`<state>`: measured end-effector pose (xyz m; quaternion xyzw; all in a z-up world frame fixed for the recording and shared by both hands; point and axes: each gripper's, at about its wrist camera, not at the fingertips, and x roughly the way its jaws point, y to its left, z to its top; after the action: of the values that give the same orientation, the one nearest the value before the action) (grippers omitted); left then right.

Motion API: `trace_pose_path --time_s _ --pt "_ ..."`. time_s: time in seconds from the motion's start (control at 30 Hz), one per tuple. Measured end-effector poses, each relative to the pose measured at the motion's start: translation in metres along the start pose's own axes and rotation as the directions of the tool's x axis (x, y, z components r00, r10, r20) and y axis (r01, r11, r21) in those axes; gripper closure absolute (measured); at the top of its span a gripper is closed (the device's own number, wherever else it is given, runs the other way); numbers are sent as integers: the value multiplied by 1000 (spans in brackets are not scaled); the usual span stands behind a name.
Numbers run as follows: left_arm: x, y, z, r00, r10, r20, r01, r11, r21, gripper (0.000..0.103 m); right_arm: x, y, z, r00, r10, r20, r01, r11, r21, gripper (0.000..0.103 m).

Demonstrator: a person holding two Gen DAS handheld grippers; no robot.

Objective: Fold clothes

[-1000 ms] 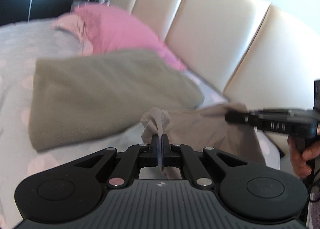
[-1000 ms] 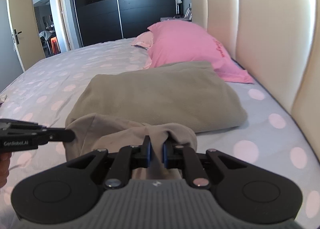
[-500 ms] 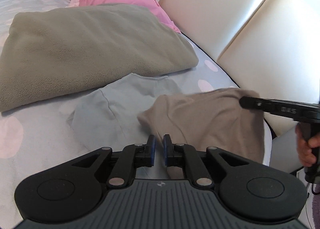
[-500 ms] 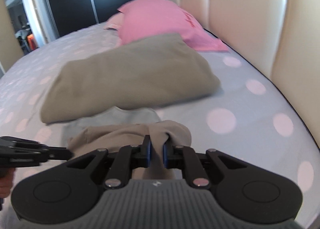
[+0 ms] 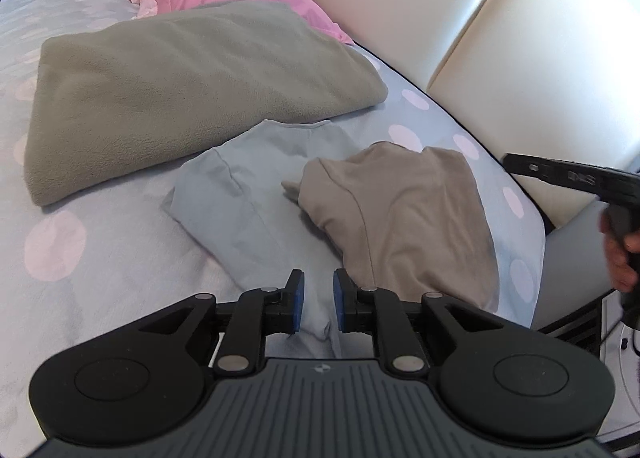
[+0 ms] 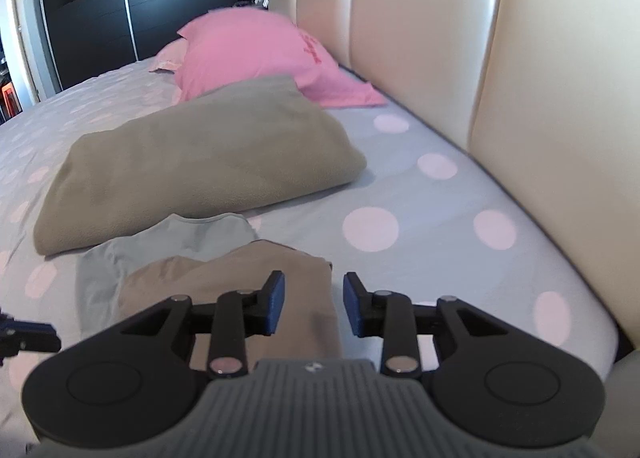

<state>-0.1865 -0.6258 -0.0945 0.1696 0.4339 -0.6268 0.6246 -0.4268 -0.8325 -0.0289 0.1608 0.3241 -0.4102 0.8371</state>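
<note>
Bright daylight fills both views, and soft, short shadows lie under the cloth ahead of the tongs. Glare whitens the cream padded leather headboard (image 5: 460, 18) to the right of the left tongs (image 5: 317, 300), washing out its seams. Fisheye curvature bends the headboard panels and darkens the frame corners. Beyond the right tongs (image 6: 314, 304), the pink fabric pillow (image 6: 256, 54) smears with motion blur.

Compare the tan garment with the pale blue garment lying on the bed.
The tan folded cotton garment lies on top; the pale blue cotton garment lies under it, flat on the dotted bed sheet.
The tan one sits nearer the cream padded headboard; the blue one reaches toward the olive fleece blanket.
The tan one shows whole; the blue one is partly covered.
Both are soft, plain, and gripped by neither tongs.
</note>
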Motion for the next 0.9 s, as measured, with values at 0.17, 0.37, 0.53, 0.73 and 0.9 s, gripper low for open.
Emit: trace_pose_path --time_s 0.17,0.37,0.53,0.73,0.9 --pt "-10 1 -11 1000 -11 -5 11 1000 -15 90 -35 31 -26 999 46 -3 -46 992 -119 75" --pt "-21 6 -29 1000 -13 -23 12 999 -44 90 -49 72 -75 989 116 -89 -134 963 -232 80" --pt "-22 10 -41 999 0 -48 -3 998 -65 90 -42 101 -105 982 119 -146 -157 946 -283 73" --pt "-20 14 -50 998 -10 -69 3 996 -91 90 -26 145 -141 988 0 -154 -85 835 -544 70" --pt "-18 13 -53 996 -11 -84 4 996 -88 90 2 153 -165 986 -96 -139 -17 764 -645 69"
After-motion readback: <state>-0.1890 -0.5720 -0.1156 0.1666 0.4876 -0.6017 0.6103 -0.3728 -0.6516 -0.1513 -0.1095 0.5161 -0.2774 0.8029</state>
